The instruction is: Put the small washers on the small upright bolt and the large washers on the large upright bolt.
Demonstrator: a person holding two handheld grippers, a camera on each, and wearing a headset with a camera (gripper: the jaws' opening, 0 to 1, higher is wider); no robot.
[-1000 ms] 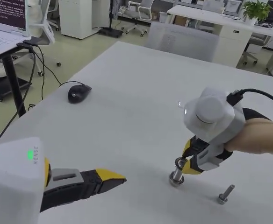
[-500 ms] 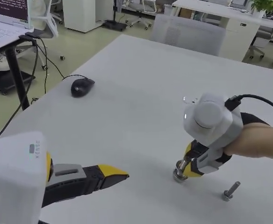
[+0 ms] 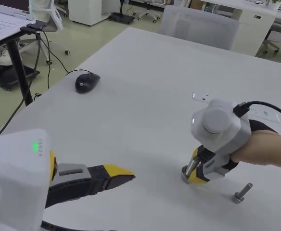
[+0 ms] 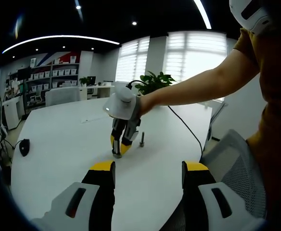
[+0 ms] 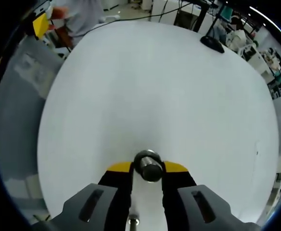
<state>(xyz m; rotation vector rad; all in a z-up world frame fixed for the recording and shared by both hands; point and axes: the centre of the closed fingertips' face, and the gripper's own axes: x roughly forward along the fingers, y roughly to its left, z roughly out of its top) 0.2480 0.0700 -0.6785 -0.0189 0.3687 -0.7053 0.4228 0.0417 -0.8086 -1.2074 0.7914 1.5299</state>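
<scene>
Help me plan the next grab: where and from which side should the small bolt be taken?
Probably the upper shank of the small bolt: it stands head-down on the table, thin stem free. Come from above or its open side, away from the right gripper set around the large bolt.

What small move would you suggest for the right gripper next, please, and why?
Probably ease the right gripper open to let go. Its jaws grip the large bolt, whose base seems to rest on the table near the small bolt, so it may stand by itself. The left gripper hangs open, apart.
</scene>
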